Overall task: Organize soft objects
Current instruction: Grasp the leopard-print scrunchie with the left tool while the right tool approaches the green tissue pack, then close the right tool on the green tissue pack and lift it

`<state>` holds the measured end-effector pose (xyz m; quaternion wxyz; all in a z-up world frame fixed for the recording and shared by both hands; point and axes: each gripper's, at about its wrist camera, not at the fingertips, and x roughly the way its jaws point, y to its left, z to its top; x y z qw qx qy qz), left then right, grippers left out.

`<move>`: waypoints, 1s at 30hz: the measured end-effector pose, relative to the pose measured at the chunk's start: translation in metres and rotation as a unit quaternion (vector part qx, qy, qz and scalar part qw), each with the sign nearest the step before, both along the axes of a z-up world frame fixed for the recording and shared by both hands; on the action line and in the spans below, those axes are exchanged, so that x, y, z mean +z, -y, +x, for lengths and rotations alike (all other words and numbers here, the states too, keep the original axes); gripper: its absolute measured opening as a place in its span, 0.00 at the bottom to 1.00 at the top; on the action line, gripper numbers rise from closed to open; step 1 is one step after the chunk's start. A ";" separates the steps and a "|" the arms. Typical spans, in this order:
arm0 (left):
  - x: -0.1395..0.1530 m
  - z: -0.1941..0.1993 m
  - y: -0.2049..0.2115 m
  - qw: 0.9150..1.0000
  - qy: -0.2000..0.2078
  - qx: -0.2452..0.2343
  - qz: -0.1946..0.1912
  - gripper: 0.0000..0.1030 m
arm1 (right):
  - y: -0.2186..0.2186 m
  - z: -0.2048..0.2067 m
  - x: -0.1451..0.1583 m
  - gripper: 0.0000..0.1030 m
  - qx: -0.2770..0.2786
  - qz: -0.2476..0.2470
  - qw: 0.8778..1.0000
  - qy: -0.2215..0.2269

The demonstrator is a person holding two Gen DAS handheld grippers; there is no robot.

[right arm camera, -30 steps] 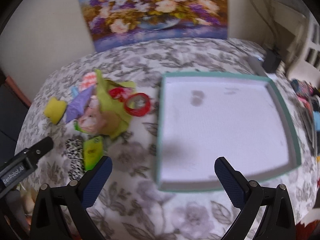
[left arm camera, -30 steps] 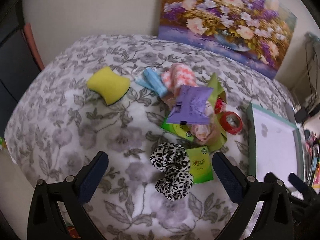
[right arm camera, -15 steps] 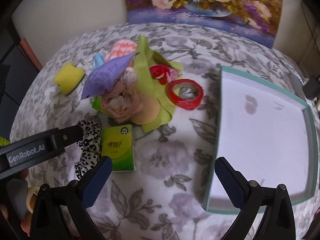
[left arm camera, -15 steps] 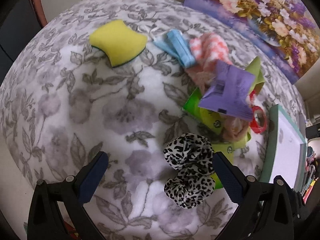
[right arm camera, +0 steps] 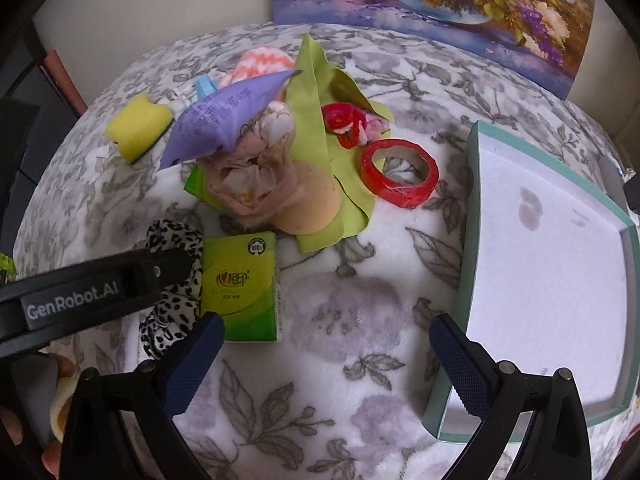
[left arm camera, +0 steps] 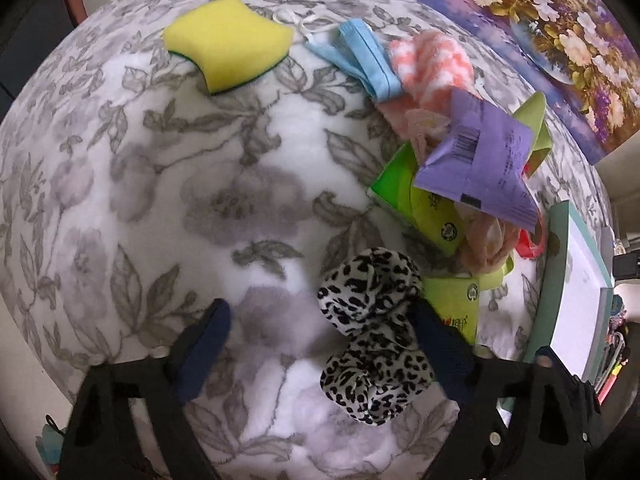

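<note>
A leopard-print scrunchie (left arm camera: 372, 332) lies on the floral blanket, close against the right finger of my open left gripper (left arm camera: 320, 340); it also shows in the right wrist view (right arm camera: 176, 276), partly behind the left gripper's arm. My right gripper (right arm camera: 324, 356) is open and empty above bare blanket, between a green tissue pack (right arm camera: 242, 284) and a teal-rimmed white tray (right arm camera: 472, 208). Farther back lie a yellow sponge (left arm camera: 228, 52), a blue face mask (left arm camera: 368, 60), a pink-white fluffy cloth (left arm camera: 432, 64), a purple packet (left arm camera: 480, 164) and a pink cloth bundle (right arm camera: 256, 176).
A red tape roll (right arm camera: 398, 178) and a lime-green cloth (right arm camera: 316, 120) lie beside the pile. A flower painting (right arm camera: 432, 12) leans on the wall behind. The blanket's edge drops off at the left (left arm camera: 24, 320).
My left gripper has moved down and forward so the scrunchie now lies between its fingers. My right gripper has swung left from above the tray toward the pile.
</note>
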<state>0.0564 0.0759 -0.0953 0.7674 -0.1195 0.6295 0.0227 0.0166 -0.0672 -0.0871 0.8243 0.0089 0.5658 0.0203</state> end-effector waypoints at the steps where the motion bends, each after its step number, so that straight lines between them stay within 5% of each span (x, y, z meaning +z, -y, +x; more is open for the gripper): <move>1: -0.002 -0.001 0.000 1.000 -0.003 -0.002 -0.009 0.76 | 0.000 0.000 -0.001 1.00 0.001 -0.001 1.000 -0.001; 7: -0.015 -0.007 -0.009 0.998 -0.012 0.001 -0.068 0.50 | -0.001 -0.001 -0.001 1.00 0.001 0.001 1.000 0.001; 9: -0.014 -0.008 -0.005 0.997 -0.009 -0.004 -0.081 0.32 | -0.001 -0.001 -0.001 1.00 0.001 0.002 1.000 0.001; 12: -0.017 -0.014 0.000 0.994 -0.007 -0.008 -0.107 0.23 | -0.002 0.000 -0.002 1.00 0.005 0.002 1.000 0.000; 19: -0.015 -0.019 -0.010 0.994 0.000 0.016 -0.108 0.17 | -0.008 0.001 -0.005 1.00 0.014 0.009 1.000 -0.003; 30: 0.010 -0.025 -0.045 0.996 0.036 0.064 -0.050 0.16 | -0.032 0.008 -0.013 0.89 0.047 -0.003 0.999 -0.004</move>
